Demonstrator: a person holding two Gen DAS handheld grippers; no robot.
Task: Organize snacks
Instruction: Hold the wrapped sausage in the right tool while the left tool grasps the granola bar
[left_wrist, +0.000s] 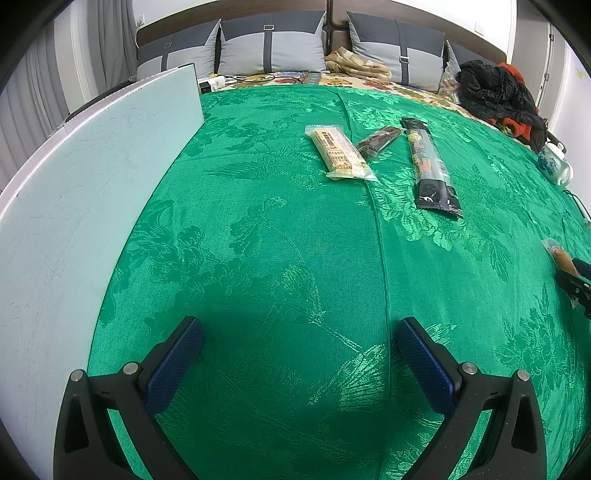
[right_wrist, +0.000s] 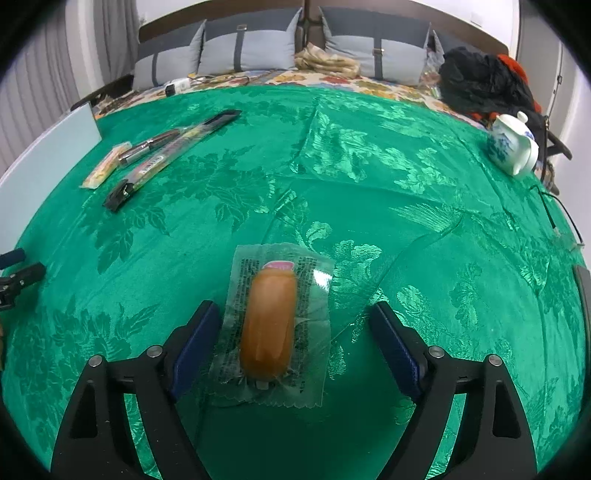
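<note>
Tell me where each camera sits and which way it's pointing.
Left wrist: on the left gripper, looking forward and down over the green cloth toward three snack bars and the pillows; its own open fingers show, plus the right gripper's tip at the right edge.
Right wrist: on the right gripper, tilted down at a wrapped sausage lying between its open fingers, pads apart from it.
Shared: cloth, bars, teapot, pillows.
</note>
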